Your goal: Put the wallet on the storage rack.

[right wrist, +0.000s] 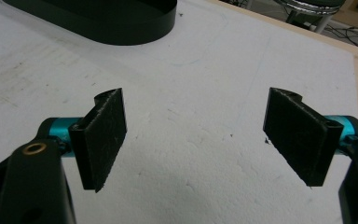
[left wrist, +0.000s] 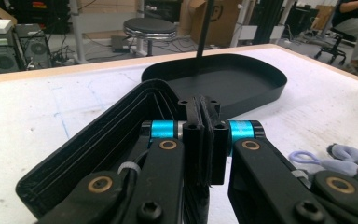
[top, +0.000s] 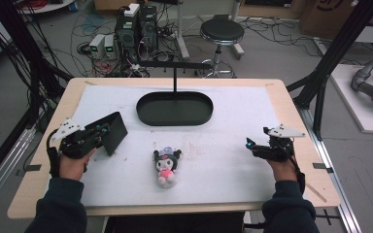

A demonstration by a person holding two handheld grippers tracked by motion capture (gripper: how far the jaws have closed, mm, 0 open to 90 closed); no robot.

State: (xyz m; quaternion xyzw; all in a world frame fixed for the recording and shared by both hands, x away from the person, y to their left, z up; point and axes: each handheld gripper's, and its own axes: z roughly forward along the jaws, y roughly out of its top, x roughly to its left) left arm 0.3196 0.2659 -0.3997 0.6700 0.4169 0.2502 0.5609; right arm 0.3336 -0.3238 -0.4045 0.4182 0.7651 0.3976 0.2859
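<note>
Clamped tight in the left gripper (left wrist: 204, 140), the edge of a black wallet (left wrist: 98, 149) sits pinched between the two pads, the wallet fanning open to the left of the jaws and held just clear of the white mat (top: 223, 165). To do this step well, I judge the grip should stay firm and deep on that edge, since a thin hold on a floppy fold could slip, and the lift should stay slow so the open flap does not swing. The right gripper (right wrist: 200, 135) hovers over bare mat with its jaws spread wide and nothing between them, well apart from the wallet. Between the two hands lies a small plush doll (top: 167, 166) on its back, near the front edge. Farther off stands a black oval tray (top: 148, 114) with a thin post rising from its far side. Mat covers a pale wooden table (top: 291, 102); beyond it, a round stool (top: 222, 31), computer cases (top: 136, 29) and tangled cables crowd the floor.
</note>
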